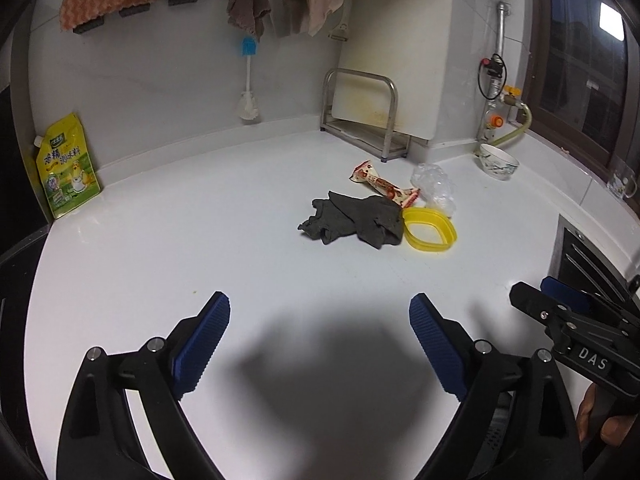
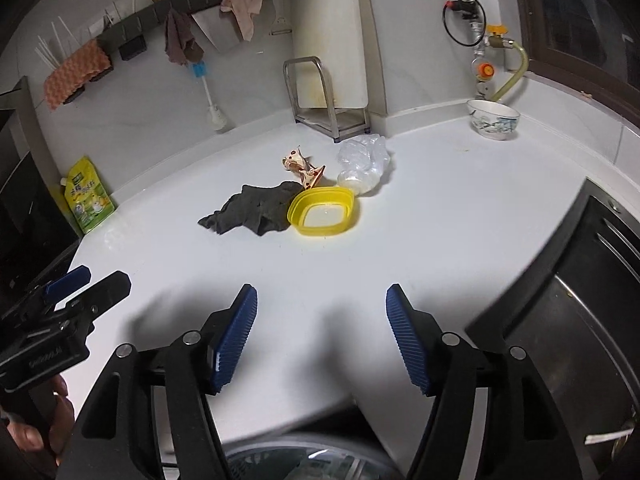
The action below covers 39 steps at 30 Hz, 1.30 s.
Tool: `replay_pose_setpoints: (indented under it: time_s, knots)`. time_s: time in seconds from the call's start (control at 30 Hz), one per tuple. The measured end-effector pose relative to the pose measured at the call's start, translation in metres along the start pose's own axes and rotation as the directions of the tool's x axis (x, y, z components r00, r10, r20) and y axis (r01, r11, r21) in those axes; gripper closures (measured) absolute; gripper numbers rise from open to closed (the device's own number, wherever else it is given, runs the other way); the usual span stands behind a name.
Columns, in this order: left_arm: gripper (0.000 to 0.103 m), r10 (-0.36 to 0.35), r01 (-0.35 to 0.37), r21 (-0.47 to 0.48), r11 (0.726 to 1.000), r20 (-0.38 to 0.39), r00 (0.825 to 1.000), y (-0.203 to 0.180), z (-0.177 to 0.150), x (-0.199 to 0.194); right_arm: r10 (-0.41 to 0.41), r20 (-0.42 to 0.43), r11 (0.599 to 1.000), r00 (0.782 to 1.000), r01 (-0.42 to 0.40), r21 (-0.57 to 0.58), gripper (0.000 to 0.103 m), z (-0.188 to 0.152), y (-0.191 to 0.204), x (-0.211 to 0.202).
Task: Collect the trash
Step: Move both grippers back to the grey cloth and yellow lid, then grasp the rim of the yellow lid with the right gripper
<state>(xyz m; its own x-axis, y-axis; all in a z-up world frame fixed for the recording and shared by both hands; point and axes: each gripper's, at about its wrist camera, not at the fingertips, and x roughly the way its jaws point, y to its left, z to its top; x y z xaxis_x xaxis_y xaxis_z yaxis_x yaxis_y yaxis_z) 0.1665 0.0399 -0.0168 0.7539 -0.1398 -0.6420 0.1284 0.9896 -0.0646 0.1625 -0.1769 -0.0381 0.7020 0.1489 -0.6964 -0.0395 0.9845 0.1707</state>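
1. Your left gripper (image 1: 319, 312) hung low in the frame over the white counter (image 1: 160, 248), fingers apart and holding nothing.
2. Your right gripper (image 2: 321, 306) did likewise, fingers spread wide.
3. At centre frame the trash sat clustered: a dark rag (image 2: 256, 208) touching a yellow lid (image 2: 324, 210), a snack wrapper (image 2: 302, 166) and a crumpled clear bag (image 2: 364, 160) behind.

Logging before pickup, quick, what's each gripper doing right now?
Left gripper: open, holding nothing.
Right gripper: open, holding nothing.
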Motion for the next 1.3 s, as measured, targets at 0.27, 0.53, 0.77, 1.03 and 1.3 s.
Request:
replay_pose_setpoints:
  time_s: [0.27, 0.53, 0.77, 1.03, 1.3]
  knots:
    - [0.012, 0.035, -0.035, 0.004, 0.999, -0.029, 0.999, 0.012, 0.015, 0.042, 0.009, -0.089, 1.0, 0.996, -0.008, 0.002, 0.032, 0.028, 0.007, 0.067]
    - [0.012, 0.023, -0.024, -0.022, 0.999, -0.05, 0.998, 0.019, 0.021, 0.058, 0.011, -0.134, 0.999, 0.991, -0.006, 0.039, 0.031, 0.039, 0.008, 0.106]
    - [0.012, 0.019, -0.02, -0.023, 1.0, -0.049, 0.999, 0.02, 0.025, 0.061, 0.001, -0.157, 0.999, 0.988, 0.008, 0.053, 0.031, 0.046, 0.009, 0.125]
    - [0.012, 0.014, -0.016, -0.02, 1.0, -0.054, 0.998, 0.02, 0.027, 0.063, -0.029, -0.167, 0.999, 0.985, 0.037, 0.04, 0.03, 0.055, 0.01, 0.136]
    - [0.012, 0.015, -0.015, -0.013, 1.0, -0.051, 0.999, 0.016, 0.027, 0.064, -0.089, -0.176, 0.996, 0.98, 0.088, -0.014, 0.031, 0.059, 0.016, 0.146]
